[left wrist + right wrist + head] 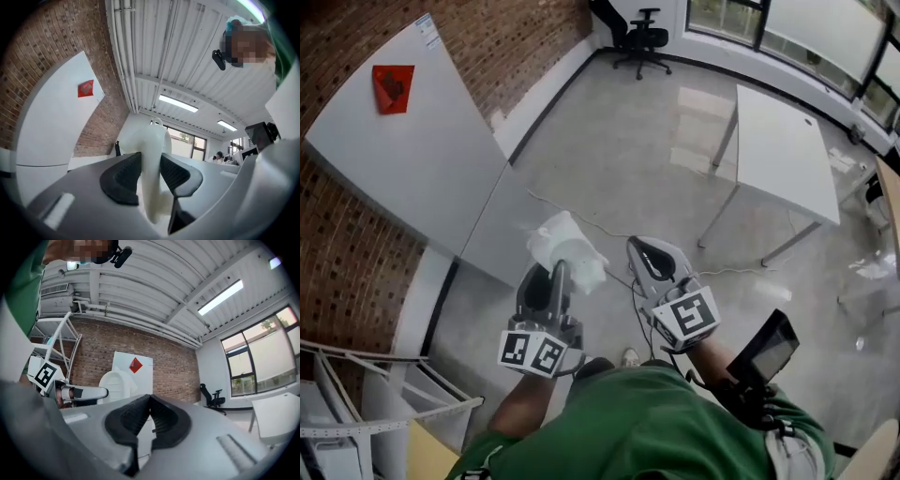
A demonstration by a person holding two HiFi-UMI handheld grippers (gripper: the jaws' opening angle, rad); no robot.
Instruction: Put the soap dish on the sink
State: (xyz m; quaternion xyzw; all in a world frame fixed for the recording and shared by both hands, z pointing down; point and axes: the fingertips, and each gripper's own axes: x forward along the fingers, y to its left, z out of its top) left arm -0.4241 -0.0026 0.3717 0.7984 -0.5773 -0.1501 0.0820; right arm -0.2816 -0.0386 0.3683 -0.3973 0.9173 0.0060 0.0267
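The white soap dish (567, 248) hangs in the air over the concrete floor, clamped on edge by my left gripper (557, 272). In the left gripper view the dish (152, 154) stands upright between the two dark pads (123, 177), which press on both its faces. My right gripper (639, 248) is beside it on the right, shut, its pads (166, 420) meeting with nothing between them. The right gripper view also shows the dish (114, 384) at the left, held by the left gripper (101, 392). No sink is in any view.
A white panel (412, 150) with a red sign (392, 87) leans on the brick wall at the left. A white table (783, 150) stands at the right, an office chair (642, 42) at the back, a metal rack (356, 403) at the lower left. A cable (581, 217) lies on the floor.
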